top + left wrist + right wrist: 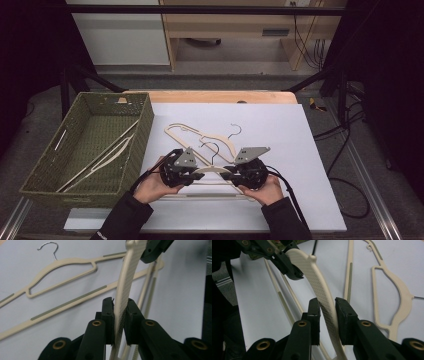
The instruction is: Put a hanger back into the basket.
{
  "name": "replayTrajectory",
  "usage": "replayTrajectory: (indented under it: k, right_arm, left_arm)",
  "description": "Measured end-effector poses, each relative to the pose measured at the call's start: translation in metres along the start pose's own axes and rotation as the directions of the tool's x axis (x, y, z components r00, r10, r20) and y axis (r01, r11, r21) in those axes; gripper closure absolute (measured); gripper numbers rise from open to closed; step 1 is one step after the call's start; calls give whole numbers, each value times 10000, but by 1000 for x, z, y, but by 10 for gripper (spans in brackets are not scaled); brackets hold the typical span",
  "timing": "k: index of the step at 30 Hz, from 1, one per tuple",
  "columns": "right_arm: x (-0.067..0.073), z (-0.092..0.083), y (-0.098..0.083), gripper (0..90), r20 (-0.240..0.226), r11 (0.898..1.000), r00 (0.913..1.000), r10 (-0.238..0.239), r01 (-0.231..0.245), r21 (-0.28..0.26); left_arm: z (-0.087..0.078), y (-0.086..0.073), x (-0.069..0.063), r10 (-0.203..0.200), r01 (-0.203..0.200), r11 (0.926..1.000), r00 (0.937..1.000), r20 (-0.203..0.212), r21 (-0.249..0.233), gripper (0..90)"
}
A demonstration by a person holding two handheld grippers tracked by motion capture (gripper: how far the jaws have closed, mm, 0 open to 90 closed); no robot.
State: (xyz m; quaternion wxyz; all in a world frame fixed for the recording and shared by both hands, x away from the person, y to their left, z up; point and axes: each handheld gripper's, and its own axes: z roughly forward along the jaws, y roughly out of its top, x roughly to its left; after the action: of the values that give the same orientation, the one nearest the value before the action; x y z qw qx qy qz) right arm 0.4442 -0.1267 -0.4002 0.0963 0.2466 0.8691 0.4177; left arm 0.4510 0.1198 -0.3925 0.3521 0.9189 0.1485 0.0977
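Observation:
A beige hanger [212,169] with a dark hook hangs between my two grippers just above the white sheet [280,150]. My left gripper [196,174] is shut on one shoulder of it; in the left gripper view the textured arm [127,277] runs up between the jaws [119,308]. My right gripper [231,174] is shut on the other shoulder [312,267], its jaws pressing the arm [327,312]. Each gripper view shows the other gripper farther along the hanger. A second beige hanger [197,134] with a silver hook lies flat behind them.
A green woven basket [145,127] stands at the left of the table, with several beige hangers [100,159] lying inside. The lying hanger [62,272] [402,295] takes up the sheet's middle. Bare white sheet spreads to the right and front.

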Motion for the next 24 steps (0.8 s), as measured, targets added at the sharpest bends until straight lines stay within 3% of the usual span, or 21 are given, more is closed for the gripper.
replayTrajectory:
  k: [7, 11, 15, 19, 24]
  right_arm:
    - [5, -10, 2, 604, 541, 9977, 9985, 17, 20, -684]
    - [3, -19, 1, 480, 781, 9915, 9965, 310, -208, -1284]
    - [0, -27, -2, 326, 1436, 9837, 9871, 712, -456, -1741]
    - [-5, -38, -8, 234, 1809, 9705, 9746, 1320, -899, -2235]
    - [-12, -49, -20, 133, 2304, 9595, 9548, 1878, -1282, -2509]
  left_arm:
    - [-13, 3, -14, -469, 505, 9966, 9974, 549, -657, 851]
    - [-17, 6, -19, -609, 621, 9937, 9980, 152, -931, 859]
    - [-22, 4, -18, -1051, 1030, 9856, 9944, -85, -1337, 859]
    - [-28, 4, -19, -1399, 1273, 9768, 9882, -630, -1720, 859]
    - [-39, 4, -19, -1616, 1395, 9677, 9825, -923, -2100, 859]
